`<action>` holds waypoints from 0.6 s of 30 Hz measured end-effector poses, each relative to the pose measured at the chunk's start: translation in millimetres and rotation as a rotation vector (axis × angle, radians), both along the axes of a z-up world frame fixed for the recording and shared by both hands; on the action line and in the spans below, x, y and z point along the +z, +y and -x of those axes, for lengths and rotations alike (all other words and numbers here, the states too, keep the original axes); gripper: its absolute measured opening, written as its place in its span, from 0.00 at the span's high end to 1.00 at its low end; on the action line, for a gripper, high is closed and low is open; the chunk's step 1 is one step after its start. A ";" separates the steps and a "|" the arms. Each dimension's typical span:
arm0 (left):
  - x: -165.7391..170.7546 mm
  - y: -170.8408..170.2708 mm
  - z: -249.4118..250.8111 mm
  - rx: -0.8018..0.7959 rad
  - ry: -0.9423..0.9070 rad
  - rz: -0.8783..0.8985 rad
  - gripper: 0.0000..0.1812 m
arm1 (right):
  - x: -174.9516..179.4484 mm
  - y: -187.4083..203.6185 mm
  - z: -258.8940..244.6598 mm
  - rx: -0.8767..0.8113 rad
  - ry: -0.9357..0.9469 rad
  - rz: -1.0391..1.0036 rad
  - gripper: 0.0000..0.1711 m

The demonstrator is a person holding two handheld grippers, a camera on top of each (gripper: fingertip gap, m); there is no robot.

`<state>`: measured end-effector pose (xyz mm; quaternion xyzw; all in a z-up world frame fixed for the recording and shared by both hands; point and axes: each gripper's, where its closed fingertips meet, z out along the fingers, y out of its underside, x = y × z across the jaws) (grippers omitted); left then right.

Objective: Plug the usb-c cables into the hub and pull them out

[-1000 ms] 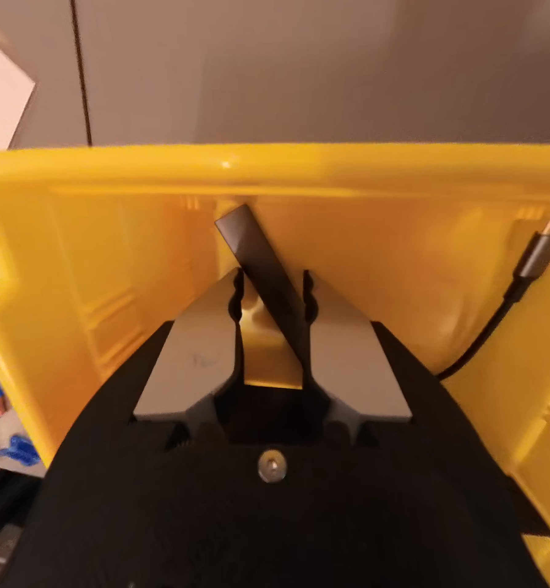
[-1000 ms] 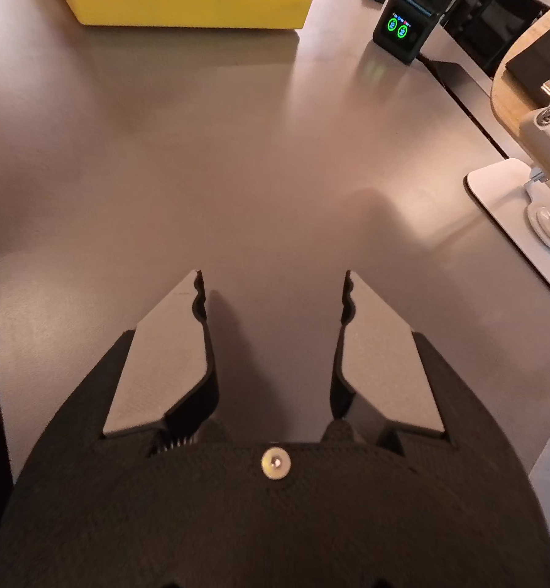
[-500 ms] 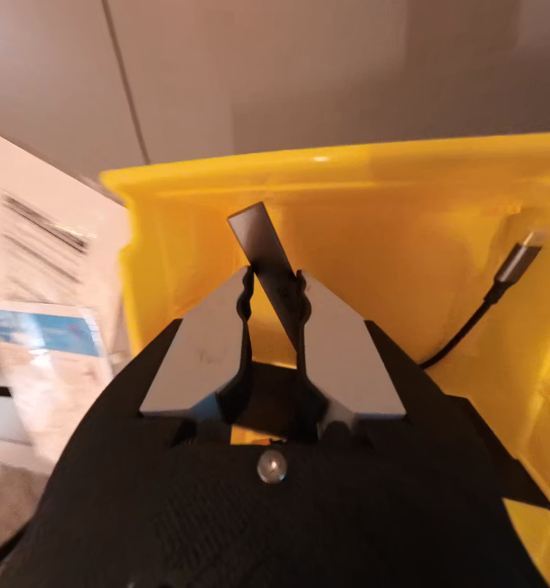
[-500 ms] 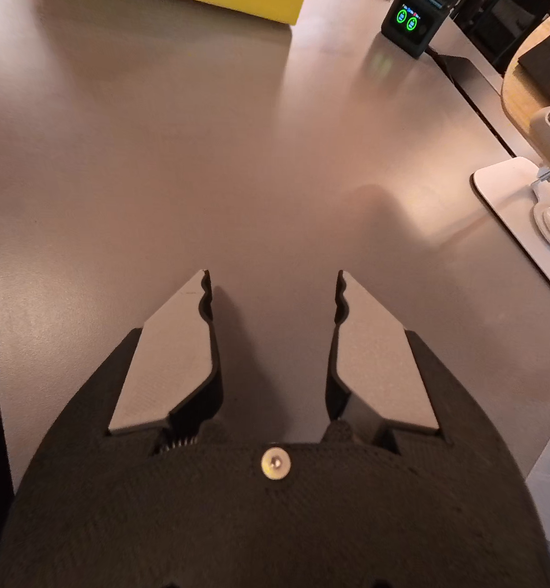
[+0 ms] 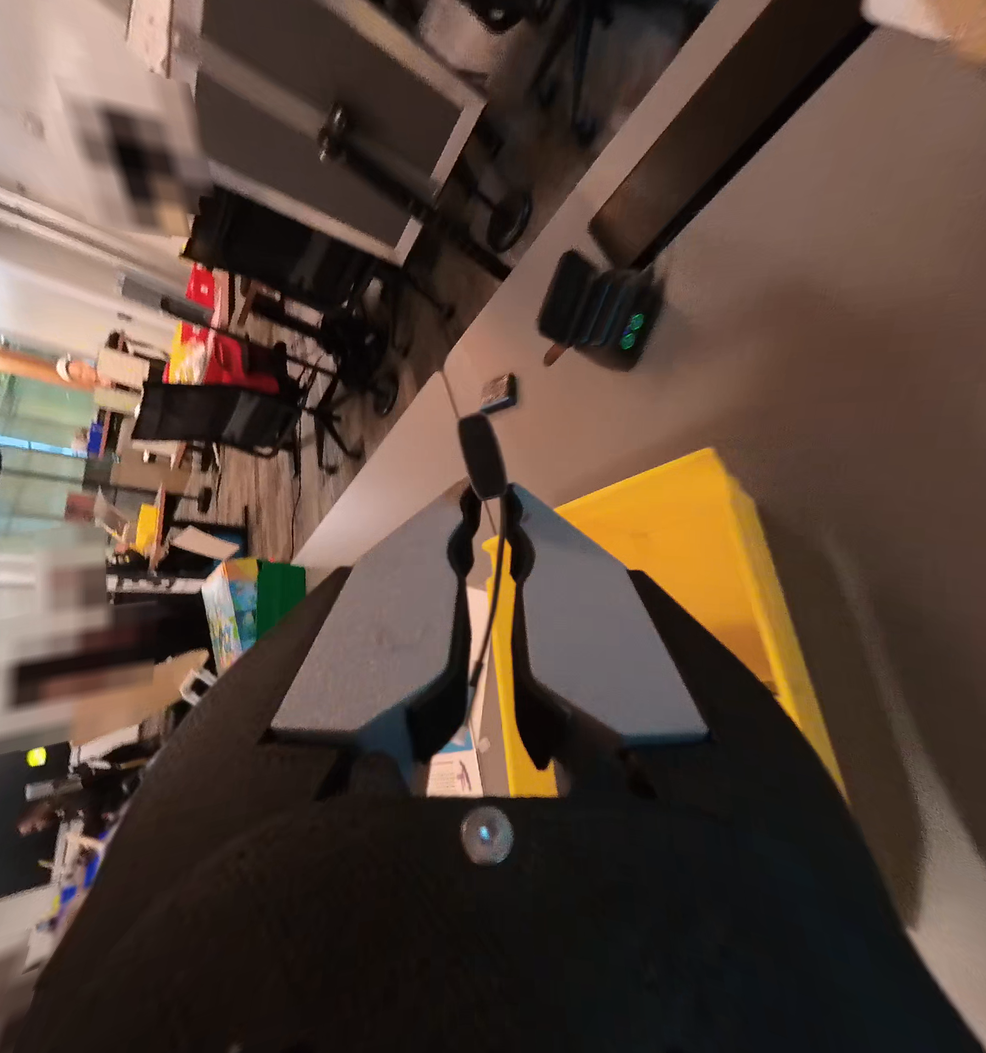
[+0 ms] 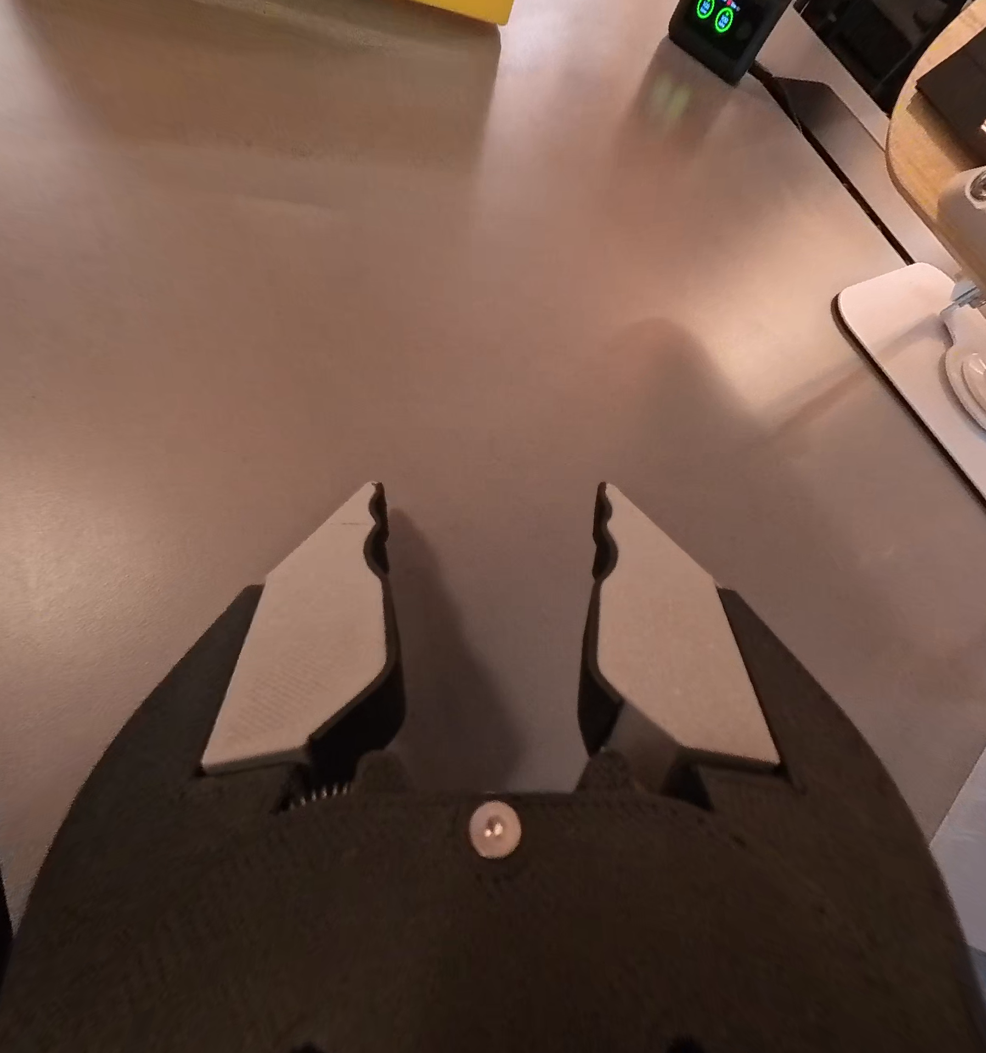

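- Left tool [image 5: 486,501] is rolled hard sideways, its view tilted and blurred; fingers clenched on the dark hub [image 5: 482,456], which sticks out past the tips toward 12 o'clock.
- A thin cable [image 5: 493,592] runs back between the fingers.
- Yellow bin [image 5: 684,547] sits at 3 o'clock of the tips; contents not visible.
- Right tool [image 6: 489,513] points down over the bare surface [image 6: 365,285], released, holding nothing.

Yellow bin [image 6: 467,8] mostly beyond the top edge; hub [image 5: 482,456] smeared, ports unreadable, cable end hidden
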<state>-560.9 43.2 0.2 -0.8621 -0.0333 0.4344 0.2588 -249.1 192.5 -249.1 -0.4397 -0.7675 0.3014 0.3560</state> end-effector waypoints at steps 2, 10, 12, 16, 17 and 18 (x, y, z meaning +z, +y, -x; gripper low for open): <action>-0.2 14.2 -23.8 -0.061 0.016 0.033 0.97 | -0.2 1.4 0.3 -0.007 0.002 -0.010 0.59; -33.5 83.0 -151.3 -0.411 -0.141 0.057 0.97 | 1.9 15.7 1.6 -0.068 0.026 -0.038 0.63; -62.2 102.9 -180.2 -0.486 -0.235 0.082 0.97 | 4.5 18.7 2.3 -0.082 0.032 -0.006 0.62; -135.9 135.9 -227.0 -0.594 -0.430 0.152 0.97 | 11.8 23.7 2.3 -0.102 0.060 0.064 0.62; -155.9 140.3 -235.3 -0.604 -0.472 0.179 0.97 | 13.1 25.4 2.3 -0.108 0.065 0.076 0.62; -172.7 144.3 -242.6 -0.613 -0.500 0.194 0.98 | 13.8 27.4 2.2 -0.115 0.068 0.086 0.62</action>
